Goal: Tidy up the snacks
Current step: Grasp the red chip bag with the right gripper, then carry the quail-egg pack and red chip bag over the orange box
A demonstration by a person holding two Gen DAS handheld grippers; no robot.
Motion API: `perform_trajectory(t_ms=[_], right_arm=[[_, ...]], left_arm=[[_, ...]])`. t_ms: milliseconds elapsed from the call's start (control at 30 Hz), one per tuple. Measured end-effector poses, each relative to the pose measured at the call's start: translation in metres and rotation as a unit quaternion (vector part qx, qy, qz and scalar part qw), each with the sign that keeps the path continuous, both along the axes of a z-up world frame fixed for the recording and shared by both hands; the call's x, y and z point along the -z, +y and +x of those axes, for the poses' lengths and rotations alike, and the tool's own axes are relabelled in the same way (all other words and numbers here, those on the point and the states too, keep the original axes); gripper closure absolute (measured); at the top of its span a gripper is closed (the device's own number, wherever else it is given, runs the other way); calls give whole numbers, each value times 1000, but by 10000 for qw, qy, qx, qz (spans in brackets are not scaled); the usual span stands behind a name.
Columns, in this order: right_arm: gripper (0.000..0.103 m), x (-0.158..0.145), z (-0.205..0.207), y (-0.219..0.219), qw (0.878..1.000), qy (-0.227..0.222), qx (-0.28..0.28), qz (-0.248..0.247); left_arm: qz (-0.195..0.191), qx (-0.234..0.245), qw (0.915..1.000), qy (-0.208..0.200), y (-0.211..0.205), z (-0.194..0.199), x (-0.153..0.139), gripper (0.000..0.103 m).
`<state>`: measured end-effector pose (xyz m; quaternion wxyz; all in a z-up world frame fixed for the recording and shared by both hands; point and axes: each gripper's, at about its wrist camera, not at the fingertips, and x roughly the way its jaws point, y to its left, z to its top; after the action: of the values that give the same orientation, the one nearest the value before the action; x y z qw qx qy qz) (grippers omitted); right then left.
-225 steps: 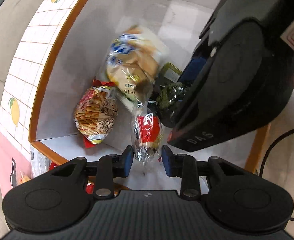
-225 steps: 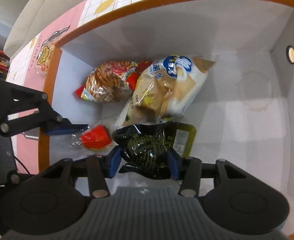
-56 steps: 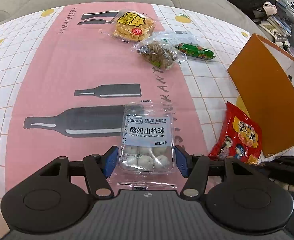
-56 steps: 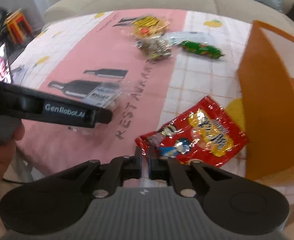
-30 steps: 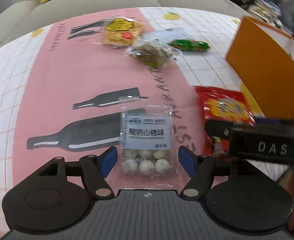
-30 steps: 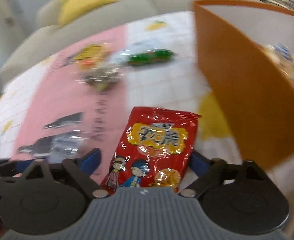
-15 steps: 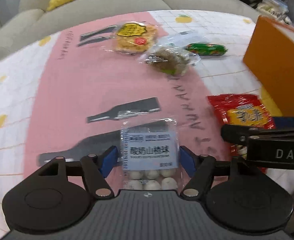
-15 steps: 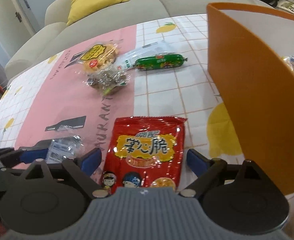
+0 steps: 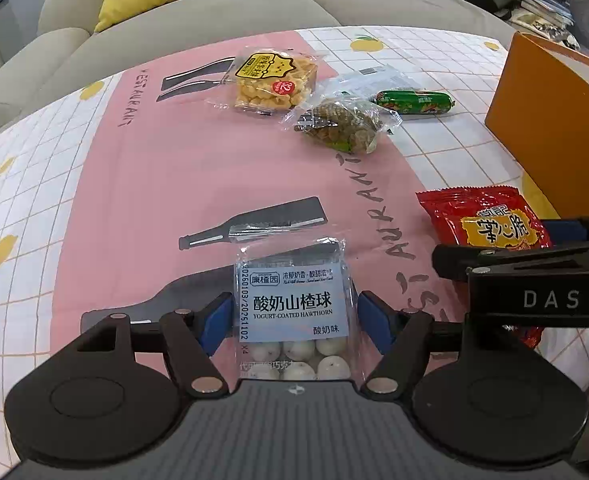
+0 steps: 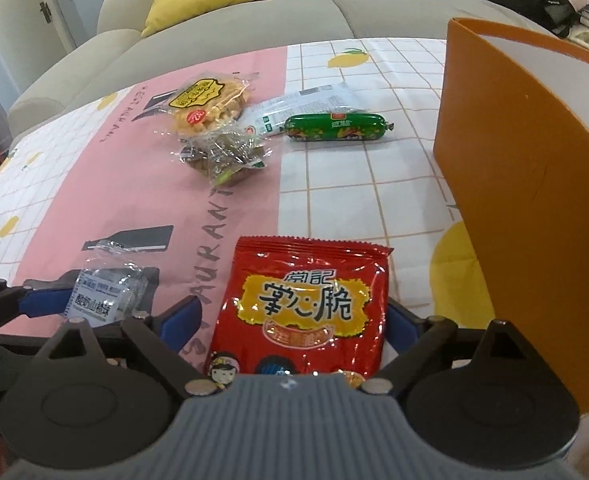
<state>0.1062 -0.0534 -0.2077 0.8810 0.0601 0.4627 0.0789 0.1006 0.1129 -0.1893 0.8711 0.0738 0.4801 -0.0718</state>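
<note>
L tool (image 9: 294, 322) wide round hawthorn pack (image 9: 293, 312), R tool (image 10: 294, 330) wide round red bag (image 10: 302, 312)

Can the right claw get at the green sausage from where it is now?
Probably not yet. The right claw is open astride the red snack bag, and the green sausage lies well beyond it; the tablecloth between looks bare.

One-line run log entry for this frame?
phase: pre-grasp | left gripper: open, straddling hawthorn ball pack | right gripper: open, straddling red snack bag | orange box: right of bag
</note>
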Motion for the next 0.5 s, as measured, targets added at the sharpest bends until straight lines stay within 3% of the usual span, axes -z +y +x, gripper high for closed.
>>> perform_trajectory(t_ms=[100,200,267,400,500], right_arm=[[13,0,1,-4,9998,12,0,-175],[21,-1,-1,3,9982,-13,-200,-567],[31,-2,-6,7,9962,-117,-372,-778],[33,-3,-8,4,9967,-100,-401,-693],[34,-8,-11,-1,9978,-78,-348,-556]], left_arm=[[-36,-42,10000,47,1,0,-1,24],[-162,-209,9996,110,6,1,-2,32],[-293,-371,9988,138,10,2,-3,35],[-317,-502,9981,171,9,2,-5,38],[-556,-669,9960,221,13,-2,-11,38]])
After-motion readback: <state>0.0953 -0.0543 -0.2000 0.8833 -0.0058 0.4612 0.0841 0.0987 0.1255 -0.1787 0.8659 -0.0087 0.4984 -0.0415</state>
